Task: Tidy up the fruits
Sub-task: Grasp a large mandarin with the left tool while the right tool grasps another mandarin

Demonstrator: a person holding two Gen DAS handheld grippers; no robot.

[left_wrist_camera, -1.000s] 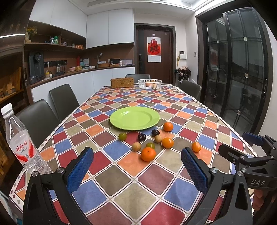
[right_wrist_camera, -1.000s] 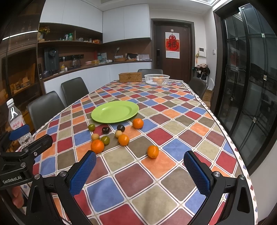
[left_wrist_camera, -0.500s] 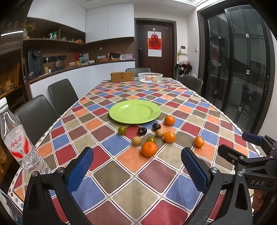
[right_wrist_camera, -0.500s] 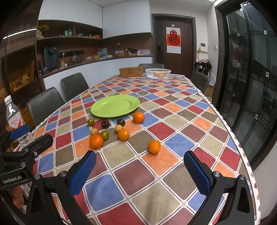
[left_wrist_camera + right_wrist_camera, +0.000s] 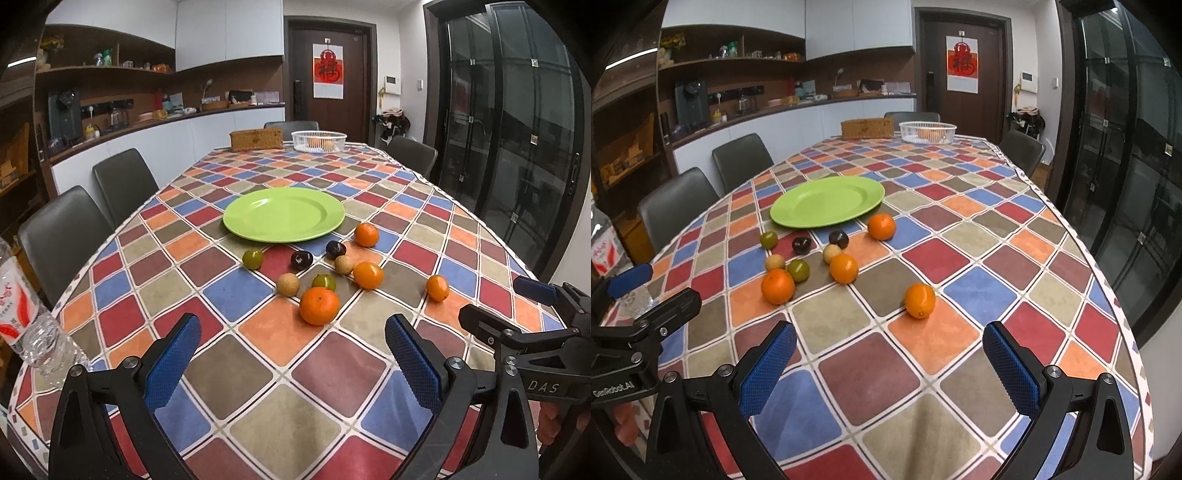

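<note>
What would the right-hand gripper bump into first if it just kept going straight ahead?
Probably the lone orange, which sits on the tablecloth just ahead, roughly centred between the open right gripper fingers. Depth is hard to judge, and the gripper could pass above it.

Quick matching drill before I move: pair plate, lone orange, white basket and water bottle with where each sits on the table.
Things:
1. plate
2. lone orange
3. white basket
4. water bottle

Places:
A. far end of the table, beside the wicker box
B. near left edge
C. apart from the fruit cluster, on its right
D. mid-table, just behind the fruit cluster

Pairs: 1-D, 2-C, 3-A, 4-B
</note>
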